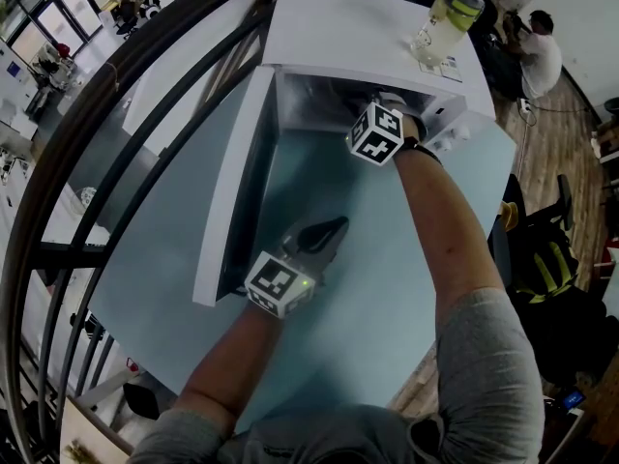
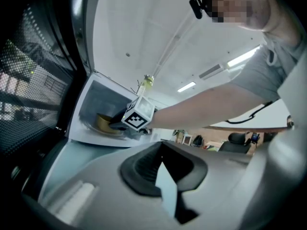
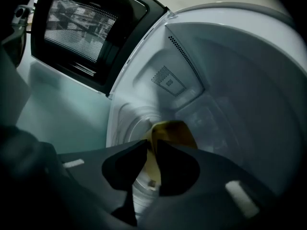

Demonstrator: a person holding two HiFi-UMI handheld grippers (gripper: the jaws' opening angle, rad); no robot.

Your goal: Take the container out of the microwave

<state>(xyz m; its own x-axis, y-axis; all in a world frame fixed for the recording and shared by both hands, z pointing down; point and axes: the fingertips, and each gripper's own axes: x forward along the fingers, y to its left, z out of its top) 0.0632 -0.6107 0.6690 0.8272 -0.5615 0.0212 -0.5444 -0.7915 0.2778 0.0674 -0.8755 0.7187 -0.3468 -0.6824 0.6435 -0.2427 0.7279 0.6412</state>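
The microwave (image 1: 368, 37) is seen at the far edge of the counter (image 1: 387, 288), its door (image 1: 232, 182) swung wide to the left. The right forearm is stretched long and straight up the counter, and the wrist is set at the mouth of the cavity with the marker cube just outside it. The right gripper (image 3: 152, 150) is angled down inside, and its jaws are closed narrow on the rim of the yellow container (image 3: 175, 131), which sits on the turntable within the cavity.

The left arm is bent in close to the body. The left gripper (image 2: 162, 159) is held level above the counter, just beside the inner face of the door near its free end. Its jaws are brought together at the tips, and nothing is seen between them.

A glass jar (image 1: 447, 17) is perched on the microwave's top, at the far right corner.
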